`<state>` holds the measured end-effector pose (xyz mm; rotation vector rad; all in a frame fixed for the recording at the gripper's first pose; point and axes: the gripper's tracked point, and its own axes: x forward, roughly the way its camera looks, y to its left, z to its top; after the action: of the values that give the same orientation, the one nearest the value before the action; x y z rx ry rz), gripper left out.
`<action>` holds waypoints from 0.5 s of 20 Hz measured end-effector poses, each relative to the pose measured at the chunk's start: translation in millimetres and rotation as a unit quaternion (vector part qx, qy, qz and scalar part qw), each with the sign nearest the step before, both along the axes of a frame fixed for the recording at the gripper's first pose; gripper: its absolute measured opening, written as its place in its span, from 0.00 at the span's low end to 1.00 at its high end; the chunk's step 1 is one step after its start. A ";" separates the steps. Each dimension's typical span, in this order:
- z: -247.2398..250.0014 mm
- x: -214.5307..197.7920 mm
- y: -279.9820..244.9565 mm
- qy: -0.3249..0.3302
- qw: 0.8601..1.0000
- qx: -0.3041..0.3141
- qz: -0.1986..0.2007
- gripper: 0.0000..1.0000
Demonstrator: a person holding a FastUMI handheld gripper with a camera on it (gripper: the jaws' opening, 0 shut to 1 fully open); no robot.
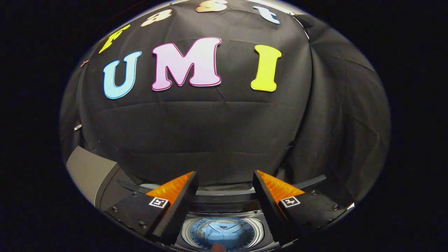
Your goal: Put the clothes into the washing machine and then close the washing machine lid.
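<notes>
A small washing machine (227, 204) stands below and between my fingers, in front of the black cloth wall. Its round drum (187, 231) is open at the top, and a light blue garment (222, 231) lies inside it. My gripper (225, 173) hovers above the machine, open, with nothing between its fingers. One finger shows on each side of the drum opening. A grey panel (90, 171), apparently the raised lid, stands tilted up to the left of the left finger.
Black cloth (224, 133) hangs close behind the machine and folds round on the right. At the near edge of the drum sits a small pinkish shape (218, 247), too small to identify.
</notes>
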<state>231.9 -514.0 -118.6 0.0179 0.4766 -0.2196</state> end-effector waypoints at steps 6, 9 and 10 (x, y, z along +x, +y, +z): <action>-2.7 -17.8 3.0 -0.004 1.000 0.003 0.001 1.00; -5.0 -25.7 4.3 -0.006 1.000 0.003 0.001 1.00; -4.8 -28.0 4.5 -0.006 1.000 0.004 0.002 1.00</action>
<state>204.0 -509.5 -123.4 0.0253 0.4652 -0.2140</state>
